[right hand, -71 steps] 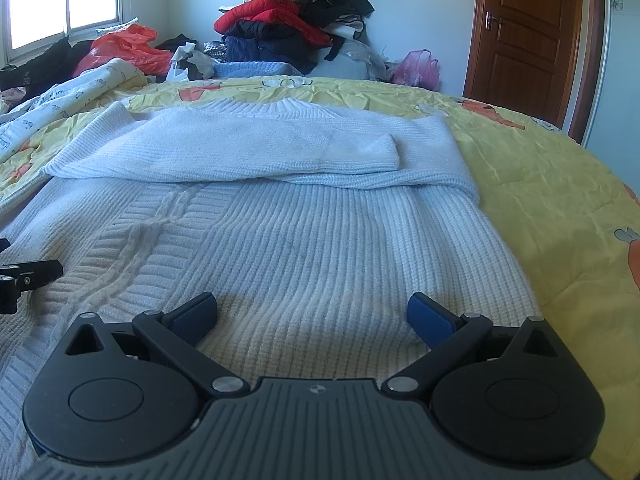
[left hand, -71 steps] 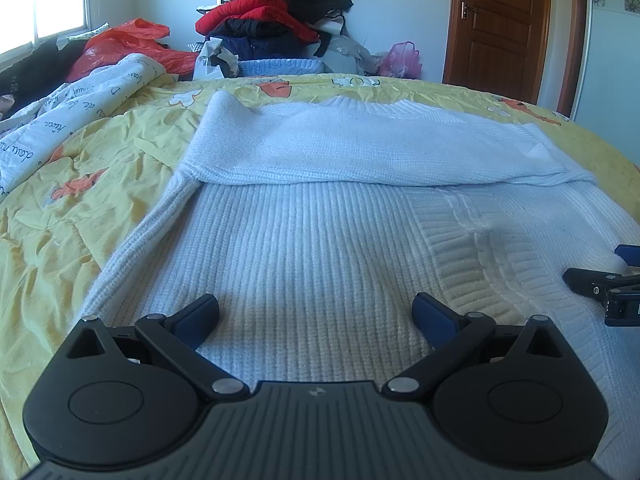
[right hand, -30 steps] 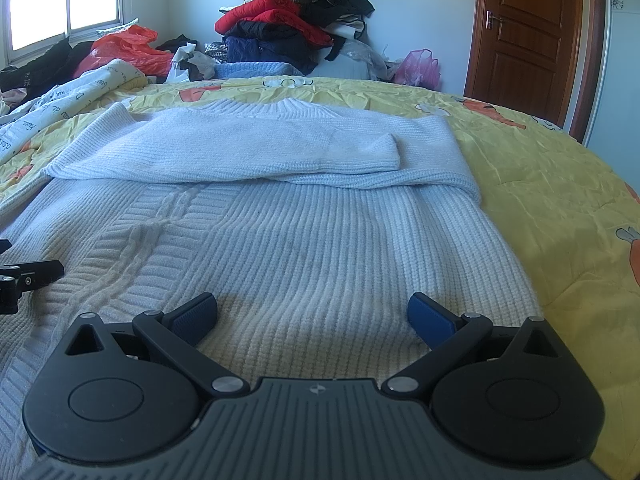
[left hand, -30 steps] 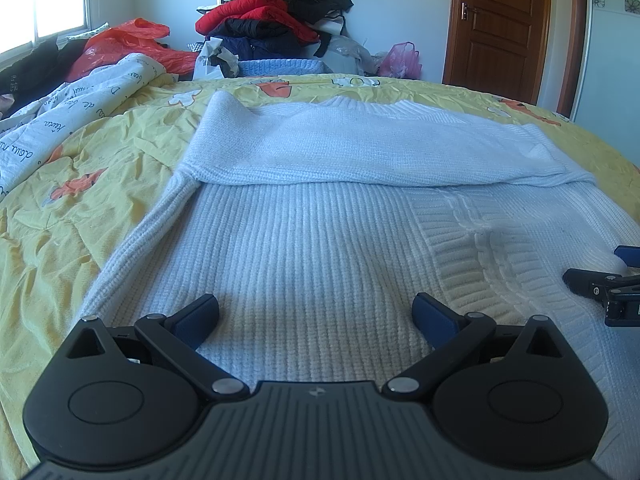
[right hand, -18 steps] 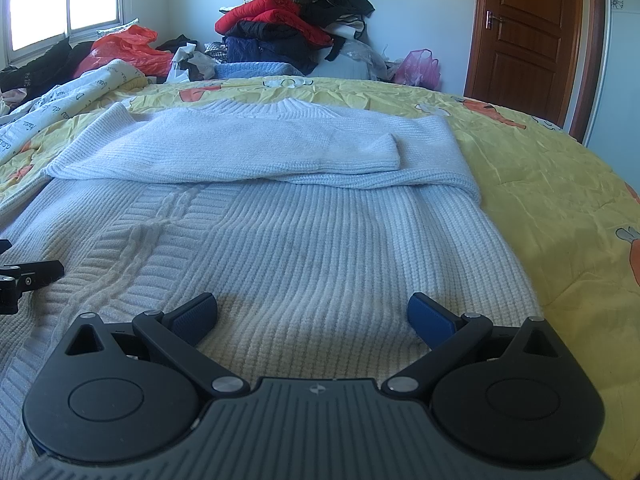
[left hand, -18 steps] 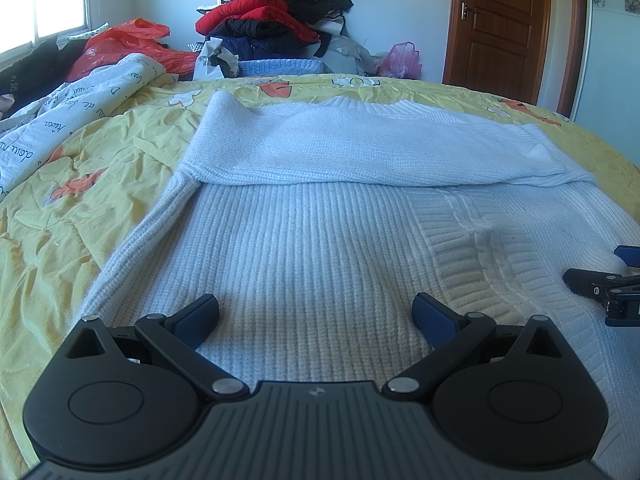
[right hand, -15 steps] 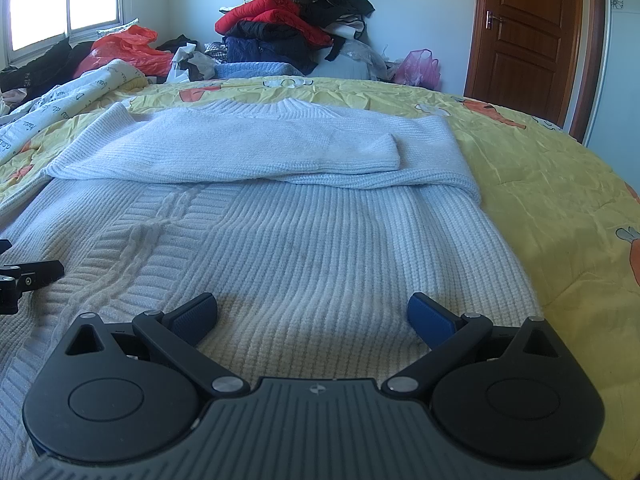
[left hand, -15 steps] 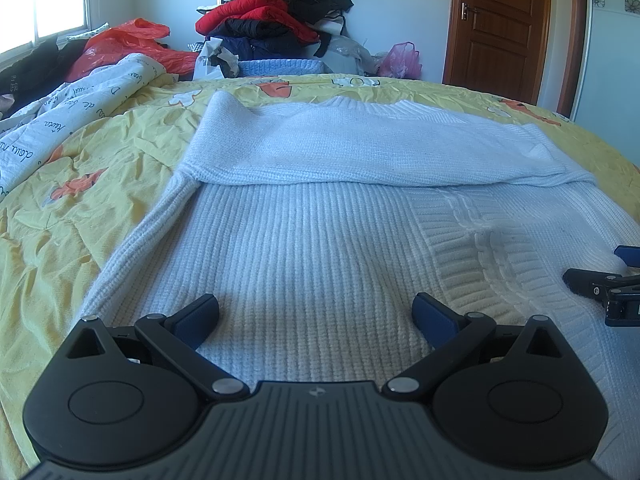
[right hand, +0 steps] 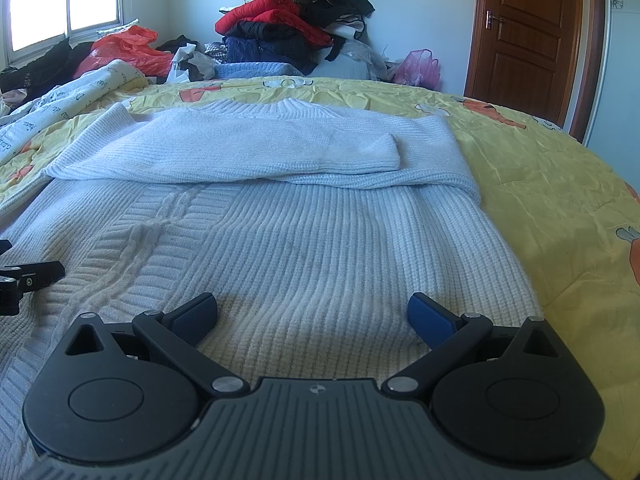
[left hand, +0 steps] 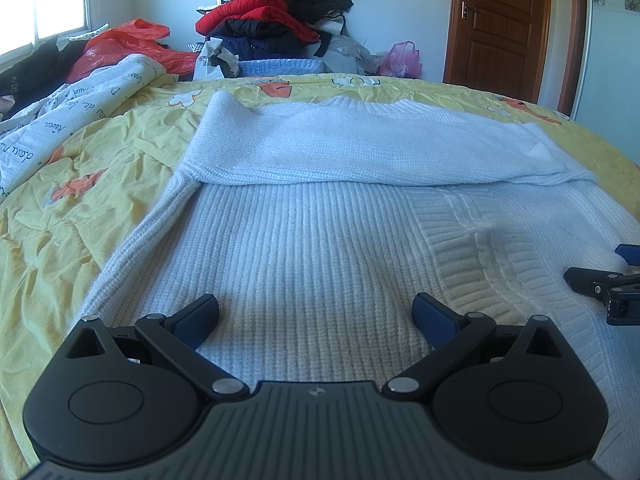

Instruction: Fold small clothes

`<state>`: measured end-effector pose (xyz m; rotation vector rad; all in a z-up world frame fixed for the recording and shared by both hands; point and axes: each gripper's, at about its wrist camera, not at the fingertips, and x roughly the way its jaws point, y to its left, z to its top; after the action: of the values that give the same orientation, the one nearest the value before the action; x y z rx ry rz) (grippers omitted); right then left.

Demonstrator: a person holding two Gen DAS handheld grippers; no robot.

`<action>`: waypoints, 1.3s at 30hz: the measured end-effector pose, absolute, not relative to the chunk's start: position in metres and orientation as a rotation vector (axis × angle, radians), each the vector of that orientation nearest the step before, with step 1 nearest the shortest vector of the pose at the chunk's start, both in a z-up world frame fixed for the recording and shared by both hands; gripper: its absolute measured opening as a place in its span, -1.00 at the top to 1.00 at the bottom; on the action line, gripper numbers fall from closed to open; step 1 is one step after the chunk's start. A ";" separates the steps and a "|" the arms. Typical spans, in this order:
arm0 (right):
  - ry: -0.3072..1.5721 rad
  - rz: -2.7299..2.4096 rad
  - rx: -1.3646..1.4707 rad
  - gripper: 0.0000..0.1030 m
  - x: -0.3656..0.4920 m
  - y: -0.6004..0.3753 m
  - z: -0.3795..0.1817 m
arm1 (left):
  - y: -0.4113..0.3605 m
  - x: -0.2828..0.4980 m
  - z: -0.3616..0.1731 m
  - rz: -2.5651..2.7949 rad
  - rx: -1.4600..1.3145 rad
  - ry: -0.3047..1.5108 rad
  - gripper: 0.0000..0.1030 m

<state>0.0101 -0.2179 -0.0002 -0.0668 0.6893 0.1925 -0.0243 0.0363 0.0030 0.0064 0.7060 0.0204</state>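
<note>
One pale blue knit sweater (left hand: 320, 240) lies flat on the yellow bedspread (left hand: 80, 200), its two sleeves folded across the chest toward the far edge. The left gripper (left hand: 316, 316) sits over the near hem, jaws spread wide and empty; just beside it, the right gripper (right hand: 312, 314) does likewise.

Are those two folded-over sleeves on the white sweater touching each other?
Touching. In the right wrist view the sleeve from the left side lies across the chest, and its cuff end rests on top of the other sleeve, with no gap between them.
</note>
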 end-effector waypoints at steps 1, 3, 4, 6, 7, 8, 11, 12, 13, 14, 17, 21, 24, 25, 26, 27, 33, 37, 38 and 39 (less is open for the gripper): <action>0.689 0.193 -0.067 -0.97 0.010 -0.218 0.000 | 0.036 -0.024 0.003 0.020 0.006 0.706 -1.00; 0.689 0.192 -0.067 -0.97 0.010 -0.218 0.000 | 0.036 -0.024 0.003 0.020 0.006 0.706 -1.00; 0.689 0.192 -0.067 -0.97 0.010 -0.218 0.000 | 0.036 -0.024 0.003 0.020 0.006 0.706 -1.00; 0.689 0.192 -0.067 -0.97 0.010 -0.218 0.000 | 0.036 -0.024 0.003 0.021 0.007 0.706 -1.00; 0.689 0.192 -0.067 -0.97 0.010 -0.218 0.000 | 0.036 -0.024 0.003 0.021 0.007 0.706 -1.00; 0.689 0.192 -0.067 -0.97 0.010 -0.218 0.000 | 0.036 -0.024 0.003 0.020 0.006 0.706 -1.00; 0.689 0.192 -0.067 -0.97 0.010 -0.218 0.000 | 0.036 -0.024 0.003 0.020 0.006 0.706 -1.00; 0.689 0.192 -0.067 -0.97 0.010 -0.218 0.000 | 0.036 -0.024 0.003 0.020 0.006 0.706 -1.00; 0.689 0.192 -0.067 -0.97 0.010 -0.218 0.000 | 0.036 -0.024 0.003 0.020 0.006 0.706 -1.00; 0.689 0.192 -0.067 -0.97 0.010 -0.218 0.000 | 0.036 -0.024 0.003 0.021 0.006 0.706 -1.00; 0.689 0.192 -0.068 -0.97 0.010 -0.218 0.000 | 0.036 -0.024 0.003 0.020 0.006 0.706 -1.00; 0.689 0.191 -0.068 -0.97 0.010 -0.218 0.000 | 0.036 -0.024 0.003 0.020 0.006 0.706 -1.00; 0.688 0.191 -0.070 -0.97 0.010 -0.218 0.000 | 0.036 -0.024 0.003 0.020 0.006 0.706 -1.00; 0.688 0.189 -0.072 -0.97 0.009 -0.218 0.000 | 0.036 -0.024 0.003 0.020 0.006 0.706 -1.00; 0.687 0.188 -0.074 -0.97 0.008 -0.218 0.001 | 0.036 -0.024 0.003 0.020 0.006 0.706 -1.00; 0.686 0.187 -0.077 -0.97 0.007 -0.217 0.001 | 0.036 -0.024 0.003 0.020 0.006 0.706 -1.00; 0.684 0.184 -0.087 -0.99 -0.004 -0.218 0.001 | 0.036 -0.024 0.003 0.020 0.006 0.706 -1.00; 0.692 0.186 -0.064 -0.98 -0.013 -0.223 0.000 | 0.036 -0.024 0.003 0.020 0.006 0.705 -1.00; 0.691 0.186 -0.064 -0.98 -0.015 -0.223 0.000 | 0.036 -0.024 0.003 0.020 0.005 0.705 -1.00; 0.689 0.185 -0.064 -0.98 -0.015 -0.223 0.000 | 0.036 -0.024 0.003 0.020 0.005 0.706 -1.00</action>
<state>-0.0152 -0.2231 -0.0002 -0.0644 0.6893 0.1852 -0.0243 0.0364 0.0029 0.0053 0.7055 0.0199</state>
